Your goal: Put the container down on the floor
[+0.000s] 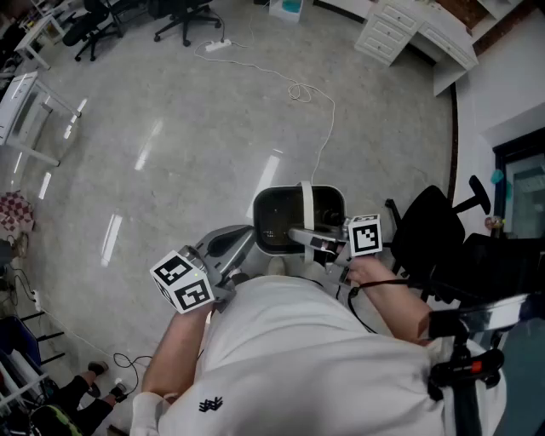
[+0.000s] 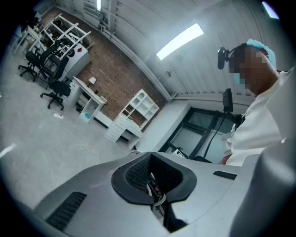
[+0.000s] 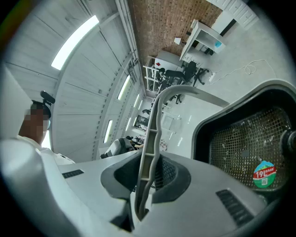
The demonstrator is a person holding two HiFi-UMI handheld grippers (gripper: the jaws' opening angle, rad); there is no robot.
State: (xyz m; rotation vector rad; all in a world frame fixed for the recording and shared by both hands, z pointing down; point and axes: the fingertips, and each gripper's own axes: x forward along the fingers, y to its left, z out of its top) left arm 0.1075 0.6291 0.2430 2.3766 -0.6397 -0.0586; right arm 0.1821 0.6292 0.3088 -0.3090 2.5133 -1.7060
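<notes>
The container (image 1: 277, 217) is a grey bin with a black mesh inside and a pale handle (image 1: 305, 200) arched over it. It hangs in front of the person's body, above the grey floor (image 1: 187, 145). My right gripper (image 1: 300, 235) is shut on that handle. In the right gripper view the handle (image 3: 150, 152) runs up between the jaws of the right gripper (image 3: 147, 183), and the mesh container (image 3: 245, 148) lies to the right. My left gripper (image 1: 245, 237) is left of the bin, not touching it. In its own view the left gripper (image 2: 155, 185) looks shut with nothing held.
A white power strip (image 1: 218, 45) and its looping cable (image 1: 300, 90) lie on the floor ahead. Office chairs (image 1: 182, 15) and a white drawer unit (image 1: 393, 27) stand at the back. A black chair (image 1: 430, 226) is close on the right, white desk legs (image 1: 30, 106) far left.
</notes>
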